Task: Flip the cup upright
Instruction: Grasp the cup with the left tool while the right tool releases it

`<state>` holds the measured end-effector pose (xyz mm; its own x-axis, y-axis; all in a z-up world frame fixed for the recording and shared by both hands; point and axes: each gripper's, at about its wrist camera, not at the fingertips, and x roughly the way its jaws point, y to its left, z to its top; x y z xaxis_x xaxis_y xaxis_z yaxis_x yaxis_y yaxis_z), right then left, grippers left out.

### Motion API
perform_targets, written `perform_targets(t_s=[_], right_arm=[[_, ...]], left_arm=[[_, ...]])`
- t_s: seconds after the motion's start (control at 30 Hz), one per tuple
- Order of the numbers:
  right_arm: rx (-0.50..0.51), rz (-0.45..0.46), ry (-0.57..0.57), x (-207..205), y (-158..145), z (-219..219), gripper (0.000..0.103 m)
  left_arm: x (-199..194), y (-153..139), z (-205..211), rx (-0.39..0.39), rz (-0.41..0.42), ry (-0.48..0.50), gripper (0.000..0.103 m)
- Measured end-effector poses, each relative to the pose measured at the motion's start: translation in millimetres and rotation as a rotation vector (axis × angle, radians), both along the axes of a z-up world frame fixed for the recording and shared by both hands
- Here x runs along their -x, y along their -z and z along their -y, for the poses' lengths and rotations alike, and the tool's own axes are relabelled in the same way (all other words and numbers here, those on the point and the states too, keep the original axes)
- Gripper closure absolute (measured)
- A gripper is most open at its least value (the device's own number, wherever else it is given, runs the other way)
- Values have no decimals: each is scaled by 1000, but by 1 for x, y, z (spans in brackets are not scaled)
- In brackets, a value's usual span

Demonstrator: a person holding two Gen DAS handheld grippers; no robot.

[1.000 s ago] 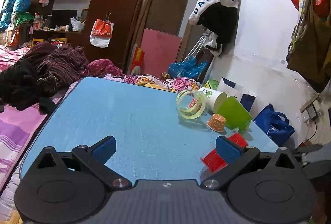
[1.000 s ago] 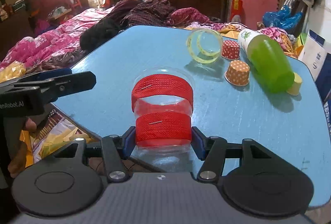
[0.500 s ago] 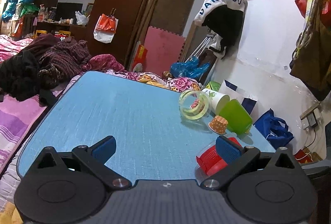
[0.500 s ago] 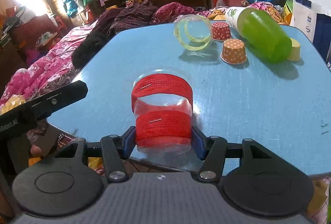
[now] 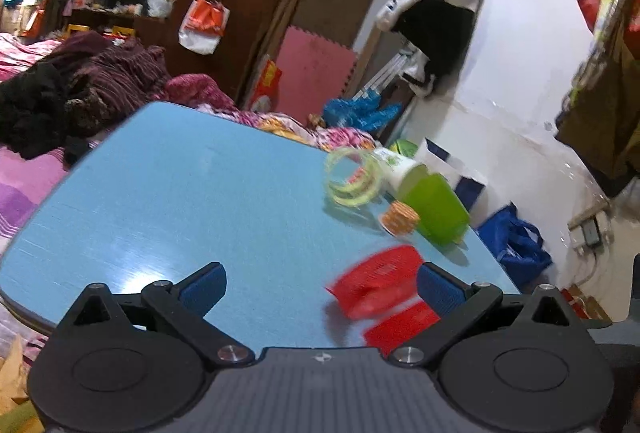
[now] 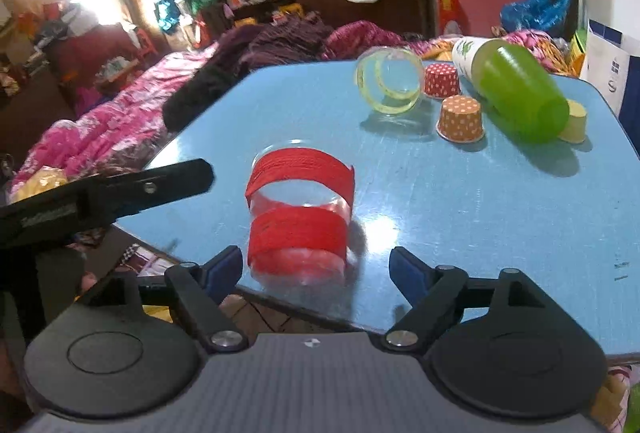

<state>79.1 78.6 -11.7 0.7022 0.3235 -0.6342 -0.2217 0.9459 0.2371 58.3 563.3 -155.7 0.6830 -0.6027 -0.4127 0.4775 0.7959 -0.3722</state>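
Observation:
A clear plastic cup with two red bands (image 6: 300,217) stands on the blue table (image 6: 460,201) near its front edge, leaning slightly. My right gripper (image 6: 316,269) is open, its blue pads apart on either side of the cup's base, not touching it. In the left wrist view the same cup (image 5: 380,283) shows blurred, just left of the right fingertip. My left gripper (image 5: 320,287) is open and empty above the table's near edge. Its black finger shows in the right wrist view (image 6: 160,185), left of the cup.
At the table's far right lie a clear cup with yellow bands (image 6: 390,85), a green cup (image 6: 520,97) on its side, and small upturned paper cups, red (image 6: 442,80), orange (image 6: 460,119) and yellow (image 6: 574,121). A bed with clothes (image 6: 120,125) lies left of the table.
My right gripper has opened and let go of the red-banded cup, which now stands on the table. The left gripper has shifted a little; the cup looks blurred in its view.

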Motion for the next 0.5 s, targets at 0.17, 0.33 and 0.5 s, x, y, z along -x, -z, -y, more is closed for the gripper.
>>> perform_targets(t_s=[0.17, 0.33, 0.5], right_arm=[[-55, 120, 13, 33, 4, 33, 21], [-35, 202, 77, 56, 11, 65, 13], [-47, 212, 71, 62, 16, 82, 7]], left_arm=[[10, -8, 33, -28, -23, 62, 0], [-1, -9, 63, -101, -118, 68, 7], [-14, -11, 72, -142, -178, 39, 7]])
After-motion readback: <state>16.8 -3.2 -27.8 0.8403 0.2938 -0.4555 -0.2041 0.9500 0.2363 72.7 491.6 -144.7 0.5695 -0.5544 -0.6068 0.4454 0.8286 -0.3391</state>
